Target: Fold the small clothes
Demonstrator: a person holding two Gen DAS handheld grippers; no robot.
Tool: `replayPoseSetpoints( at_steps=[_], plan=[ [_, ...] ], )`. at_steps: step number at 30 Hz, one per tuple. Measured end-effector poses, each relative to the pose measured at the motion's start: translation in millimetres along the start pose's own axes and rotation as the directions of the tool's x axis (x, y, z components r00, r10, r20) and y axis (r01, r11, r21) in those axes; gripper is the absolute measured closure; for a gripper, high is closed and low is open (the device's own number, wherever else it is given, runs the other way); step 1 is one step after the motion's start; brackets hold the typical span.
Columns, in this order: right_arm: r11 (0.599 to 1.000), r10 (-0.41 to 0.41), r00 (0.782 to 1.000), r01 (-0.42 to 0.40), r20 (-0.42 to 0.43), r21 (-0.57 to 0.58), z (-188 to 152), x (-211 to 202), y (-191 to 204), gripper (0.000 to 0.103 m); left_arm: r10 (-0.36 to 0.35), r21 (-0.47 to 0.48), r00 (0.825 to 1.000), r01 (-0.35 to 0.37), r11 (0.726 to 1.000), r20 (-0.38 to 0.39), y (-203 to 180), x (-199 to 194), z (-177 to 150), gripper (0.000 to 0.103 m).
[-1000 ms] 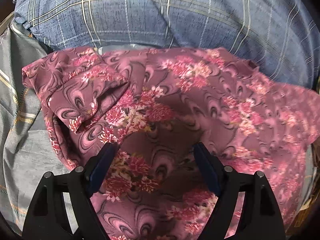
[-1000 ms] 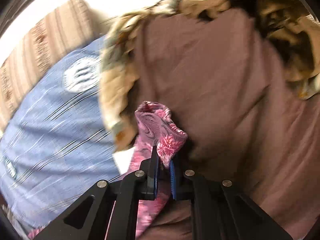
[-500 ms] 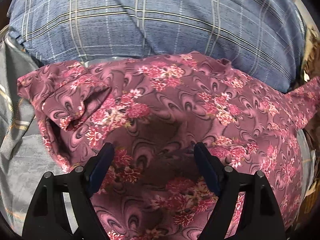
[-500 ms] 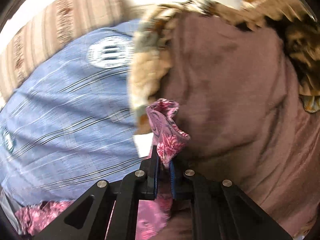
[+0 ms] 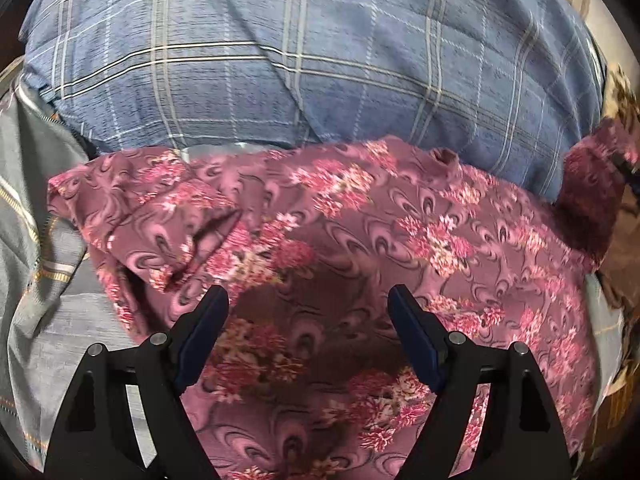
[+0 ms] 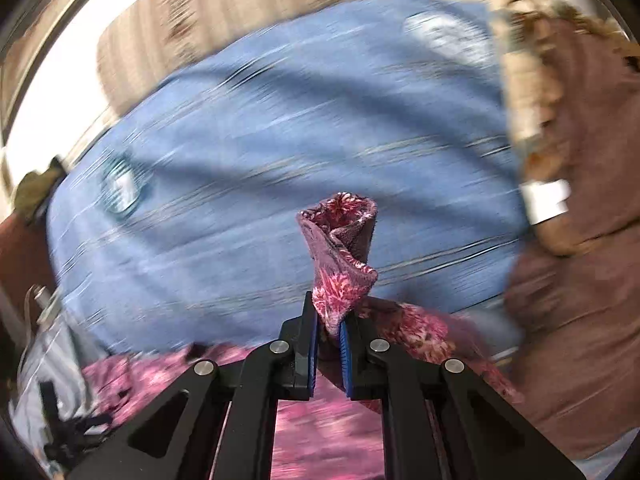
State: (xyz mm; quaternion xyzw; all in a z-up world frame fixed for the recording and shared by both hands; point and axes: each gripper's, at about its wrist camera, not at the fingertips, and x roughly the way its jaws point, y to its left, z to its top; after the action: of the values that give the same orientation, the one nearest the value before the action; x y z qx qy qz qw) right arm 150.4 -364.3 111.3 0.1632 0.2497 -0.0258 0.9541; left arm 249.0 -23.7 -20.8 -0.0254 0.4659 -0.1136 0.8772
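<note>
Overhead, the left gripper (image 5: 308, 312) hovers spread wide above the floral garment (image 5: 340, 248), whose far edge meets the plaid pillow (image 5: 304, 56); the right gripper (image 6: 329, 330) pinches a garment corner.

I'm in a home, bedroom by the look of it. Big blue plaid pillow (image 5: 312, 60) right ahead of me, grey striped bedsheet (image 5: 36, 264) under it on my left. My right camera shows the same blue pillow (image 6: 280, 152), a brown blanket with a frilly tan edge (image 6: 580, 280), and a beige striped cushion (image 6: 224, 8) against a pale wall.
</note>
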Motion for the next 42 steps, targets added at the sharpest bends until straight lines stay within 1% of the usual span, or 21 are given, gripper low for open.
replayPoseSetpoints(
  at_steps=[4,8,11,14,19,21,24,26,28,30,31,32,34,35,37,38,39,40,41,42],
  plan=[
    [0.995,0.093,0.994,-0.095,-0.062,-0.02,-29,28,56,0.094,-0.002,-0.039,1.0,0.003,0.999,0.013,16,-8,2,0.021],
    [0.983,0.165,0.975,-0.174,-0.148,-0.052,-66,54,116,0.094,0.013,-0.071,0.999,-0.01,0.997,0.039,29,-18,4,0.021],
    [0.971,0.2,0.958,-0.221,-0.203,-0.087,-92,67,156,0.094,0.011,-0.104,0.999,-0.006,0.995,0.047,41,-24,7,0.021],
    [0.959,0.229,0.941,-0.261,-0.251,-0.106,-111,79,188,0.094,0.019,-0.128,0.998,-0.012,0.992,0.055,51,-28,9,0.021],
    [0.948,0.255,0.92,-0.298,-0.297,-0.11,-139,92,222,0.093,0.026,-0.173,0.997,-0.014,0.985,0.066,67,-34,12,0.021],
    [0.943,0.265,0.91,-0.314,-0.318,-0.112,-150,96,233,0.087,0.018,-0.196,0.998,-0.005,0.981,0.066,74,-34,13,0.021],
    [0.936,0.297,0.869,-0.346,-0.395,-0.058,-167,107,241,0.075,0.004,-0.225,0.999,0.008,0.974,0.052,79,-30,13,0.021],
    [0.936,0.31,0.85,-0.352,-0.425,-0.021,-173,105,236,0.073,-0.017,-0.229,0.999,0.024,0.973,0.034,77,-26,12,0.021],
    [0.929,0.342,0.843,-0.369,-0.415,0.017,-173,90,222,0.069,-0.048,-0.22,0.999,0.048,0.974,0.009,70,-20,12,0.021],
    [0.929,0.353,0.849,-0.368,-0.394,0.039,-170,70,200,0.056,-0.092,-0.203,0.996,0.086,0.975,-0.021,59,-13,10,0.021],
    [0.932,0.348,0.858,-0.359,-0.378,0.044,-168,58,185,0.054,-0.118,-0.2,0.992,0.109,0.974,-0.035,54,-9,8,0.021],
    [0.94,0.333,0.872,-0.339,-0.359,0.049,-167,46,168,0.053,-0.15,-0.197,0.987,0.138,0.971,-0.051,48,-5,6,0.021],
    [0.959,0.284,0.903,-0.272,-0.322,0.083,-162,25,124,0.053,-0.211,-0.192,0.973,0.191,0.963,-0.091,36,5,2,0.021],
    [0.967,0.251,0.92,-0.226,-0.302,0.116,-159,17,99,0.051,-0.225,-0.186,0.967,0.201,0.962,-0.116,30,11,-1,0.021],
    [0.971,0.197,0.944,-0.151,-0.265,0.187,-156,7,59,0.051,-0.234,-0.186,0.959,0.203,0.961,-0.161,16,28,-6,0.021],
    [0.961,0.162,0.956,-0.097,-0.243,0.258,-154,3,30,0.051,-0.233,-0.188,0.96,0.202,0.961,-0.157,13,31,-8,0.021],
    [0.949,0.155,0.961,-0.081,-0.228,0.306,-152,2,15,0.051,-0.205,-0.178,0.972,0.183,0.967,-0.116,6,29,-8,0.021],
    [0.93,0.162,0.964,-0.078,-0.21,0.36,-150,3,-2,0.051,-0.185,-0.164,0.979,0.169,0.972,-0.091,0,27,-7,0.022],
    [0.906,0.164,0.966,-0.067,-0.2,0.418,-148,7,-19,0.05,-0.182,-0.151,0.98,0.169,0.974,-0.078,-4,26,-7,0.033],
    [0.891,0.168,0.967,-0.067,-0.189,0.448,-147,10,-27,0.05,-0.184,-0.145,0.98,0.172,0.974,-0.07,-8,25,-6,0.055]
  ],
)
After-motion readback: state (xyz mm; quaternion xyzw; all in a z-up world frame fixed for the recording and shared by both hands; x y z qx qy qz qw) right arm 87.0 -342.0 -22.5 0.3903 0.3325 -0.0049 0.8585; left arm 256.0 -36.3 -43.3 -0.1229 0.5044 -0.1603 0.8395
